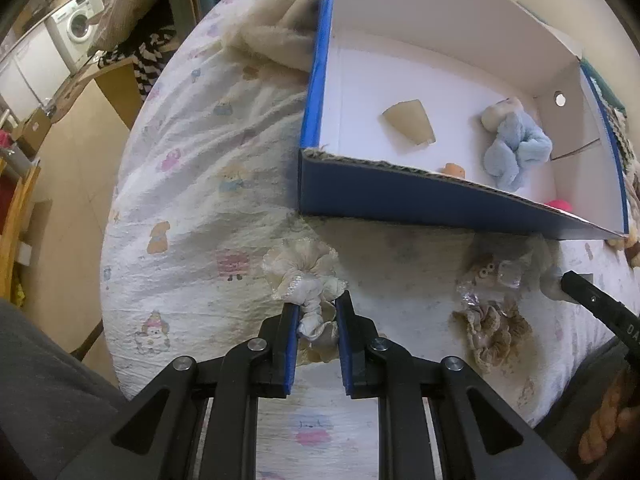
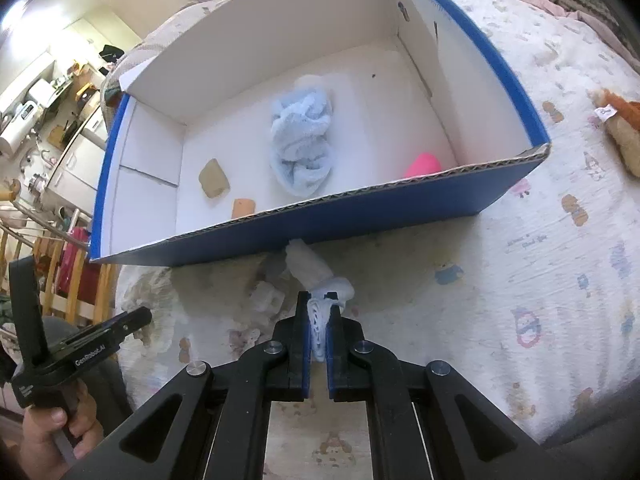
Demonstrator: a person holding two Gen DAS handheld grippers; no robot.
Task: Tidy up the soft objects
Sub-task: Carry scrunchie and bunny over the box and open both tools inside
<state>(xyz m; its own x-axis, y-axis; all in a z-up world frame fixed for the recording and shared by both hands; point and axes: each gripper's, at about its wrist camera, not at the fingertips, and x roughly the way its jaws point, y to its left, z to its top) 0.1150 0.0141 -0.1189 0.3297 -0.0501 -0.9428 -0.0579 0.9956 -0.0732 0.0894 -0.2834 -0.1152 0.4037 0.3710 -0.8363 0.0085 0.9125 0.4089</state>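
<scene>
My left gripper (image 1: 316, 303) is shut on a cream lace scrunchie (image 1: 300, 266) that lies on the printed bedsheet in front of the blue box (image 1: 400, 196). My right gripper (image 2: 320, 303) is shut on a white rolled cloth (image 2: 310, 266), just before the box's near wall (image 2: 320, 228). In the left wrist view, one right finger (image 1: 588, 294) shows beside a brown lace scrunchie (image 1: 494, 322). The white inside of the box holds a light blue fluffy cloth (image 2: 302, 144), a pink thing (image 2: 424, 165), a beige piece (image 2: 214, 178) and a small orange piece (image 2: 244, 207).
The bed's left edge drops to the floor (image 1: 76, 168). A cream fuzzy blanket (image 1: 276, 36) lies against the box's left wall. A brown and orange plush toy (image 2: 620, 132) sits to the right of the box. A hand (image 2: 52, 432) holds the left gripper handle.
</scene>
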